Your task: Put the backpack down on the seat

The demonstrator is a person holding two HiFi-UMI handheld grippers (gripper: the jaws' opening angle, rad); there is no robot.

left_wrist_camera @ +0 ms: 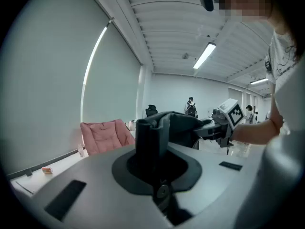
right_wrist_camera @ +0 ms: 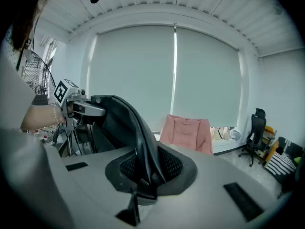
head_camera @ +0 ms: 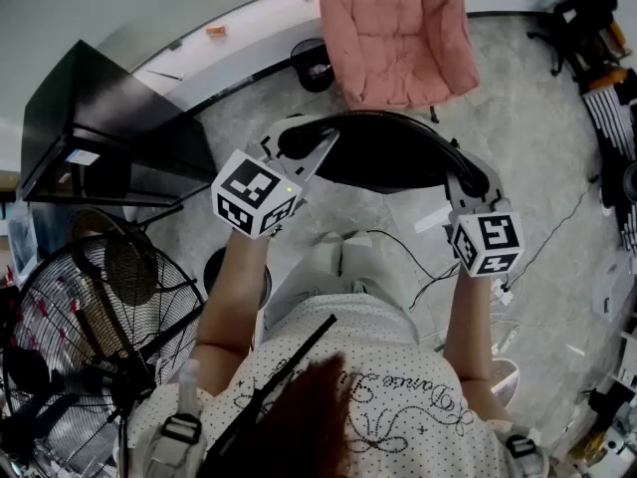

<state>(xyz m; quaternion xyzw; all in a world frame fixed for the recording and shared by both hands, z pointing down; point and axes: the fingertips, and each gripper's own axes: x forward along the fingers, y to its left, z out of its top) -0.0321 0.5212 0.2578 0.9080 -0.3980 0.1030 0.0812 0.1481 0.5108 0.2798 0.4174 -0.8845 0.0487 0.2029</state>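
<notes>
The left gripper point(head_camera: 291, 139) is clamped tight on a thick dark fold at the left end of the backpack point(head_camera: 398, 157). Its own view shows the jaws pinched onto that black material with no gap. It may be a shoulder strap or a side edge; the fold is too dark to say which.

The backpack hangs stretched between the two tools, well short of the pink seat point(head_camera: 398, 28) on the person's side of it, over bare floor and not resting on anything. Holding it at both ends keeps the bag spread and level, so it should come down flat on the cushion rather than slumping off.

The right gripper point(head_camera: 470, 179) is closed on a narrower black band at the bag's right end, again with the jaws pressed onto it. It sits about as far from the pink seat as its partner.

By this reading the carry is under way and the set-down has not begun: the bag has yet to reach the seat.
</notes>
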